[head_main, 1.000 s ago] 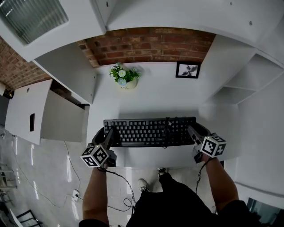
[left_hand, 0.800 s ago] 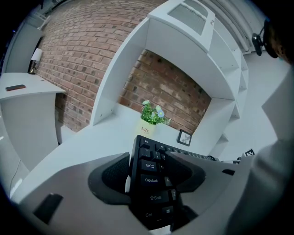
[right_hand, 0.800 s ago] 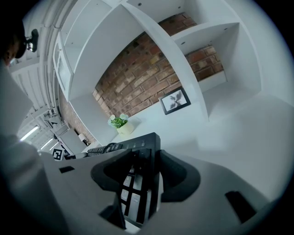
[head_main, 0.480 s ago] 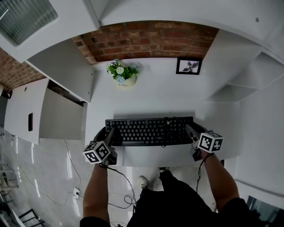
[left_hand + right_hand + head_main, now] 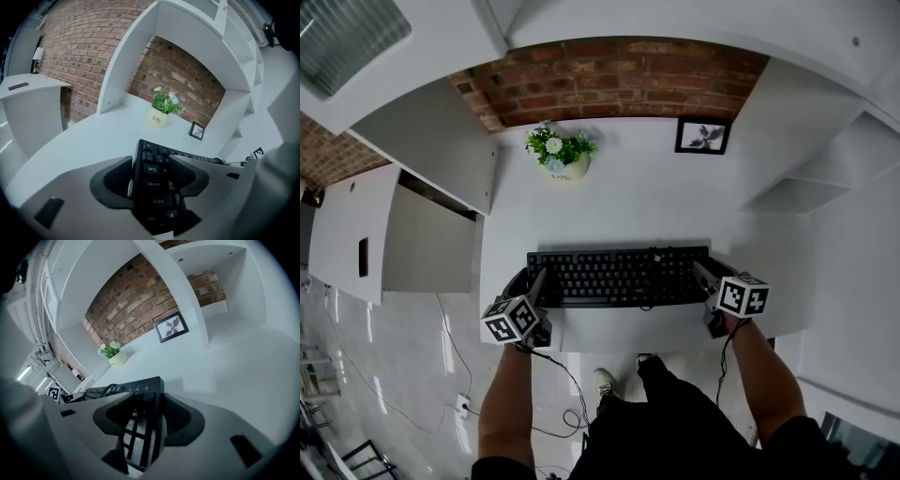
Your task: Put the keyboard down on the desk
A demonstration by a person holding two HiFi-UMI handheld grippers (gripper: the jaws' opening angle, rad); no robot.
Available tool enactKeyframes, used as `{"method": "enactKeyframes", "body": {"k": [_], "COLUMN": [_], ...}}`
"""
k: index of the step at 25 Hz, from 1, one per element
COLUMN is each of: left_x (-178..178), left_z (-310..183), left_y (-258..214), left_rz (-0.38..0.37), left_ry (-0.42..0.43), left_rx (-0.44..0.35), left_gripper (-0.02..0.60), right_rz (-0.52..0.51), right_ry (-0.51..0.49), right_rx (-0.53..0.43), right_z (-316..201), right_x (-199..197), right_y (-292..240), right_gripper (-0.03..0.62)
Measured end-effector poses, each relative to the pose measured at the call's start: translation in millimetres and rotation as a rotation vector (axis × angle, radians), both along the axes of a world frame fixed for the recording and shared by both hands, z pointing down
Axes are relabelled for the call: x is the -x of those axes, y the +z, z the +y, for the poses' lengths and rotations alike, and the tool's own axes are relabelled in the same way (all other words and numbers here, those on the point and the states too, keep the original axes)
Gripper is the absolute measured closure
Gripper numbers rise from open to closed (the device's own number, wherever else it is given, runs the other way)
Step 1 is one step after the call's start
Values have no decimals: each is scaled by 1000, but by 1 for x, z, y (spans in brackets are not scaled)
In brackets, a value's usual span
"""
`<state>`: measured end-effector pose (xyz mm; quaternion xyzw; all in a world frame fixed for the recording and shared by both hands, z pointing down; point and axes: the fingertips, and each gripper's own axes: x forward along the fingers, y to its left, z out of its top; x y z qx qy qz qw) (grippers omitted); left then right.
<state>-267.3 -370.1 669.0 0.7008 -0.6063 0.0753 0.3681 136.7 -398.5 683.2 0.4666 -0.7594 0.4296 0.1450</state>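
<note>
A black keyboard (image 5: 619,277) lies level across the front part of the white desk (image 5: 628,197). My left gripper (image 5: 534,279) is shut on its left end, with the Tab, Caps Lock and Shift keys between the jaws in the left gripper view, where the keyboard (image 5: 157,185) runs away from the left gripper (image 5: 152,178). My right gripper (image 5: 701,274) is shut on the right end, and the keyboard (image 5: 138,427) stands edge-on in the right gripper (image 5: 145,420). I cannot tell whether the keyboard rests on the desk or hangs just above it.
A potted plant (image 5: 559,155) and a small framed picture (image 5: 703,137) stand at the back of the desk against the brick wall. White shelves (image 5: 811,187) rise at the right and a side cabinet (image 5: 412,234) stands at the left. A cable trails on the floor below.
Both grippers have stayed shut on the keyboard's ends. The keyboard sits at nearly the same spot, and the head view has shifted slightly.
</note>
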Motion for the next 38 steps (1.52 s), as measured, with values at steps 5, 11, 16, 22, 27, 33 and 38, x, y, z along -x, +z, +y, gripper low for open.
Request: {"method": "enactKeyframes", "body": {"k": [5, 11, 16, 22, 27, 33, 38], "left_x": [2, 4, 3, 2, 1, -8, -18], "left_z": [2, 1, 0, 2, 2, 6, 12], "left_y": [8, 11, 11, 9, -5, -34, -67], "left_rz": [-23, -43, -49, -116, -156, -173, -173], "left_ry": [-7, -8, -4, 30, 52, 101, 128], "left_rx": [16, 17, 16, 24, -10, -77, -149], "left_gripper": [331, 331, 331, 334, 338, 437, 546], "right_rz": [35, 56, 80, 140, 204, 238, 238], "right_ry": [-3, 1, -1, -16, -30, -35, -70], "right_rx": [18, 22, 17, -10, -69, -172, -276], "right_z": [1, 1, 1, 2, 3, 1, 10], "right_x": [1, 2, 2, 2, 1, 6, 24], "right_y": [9, 13, 13, 10, -1, -30, -64], "right_gripper": [393, 393, 393, 393, 391, 510, 576]}}
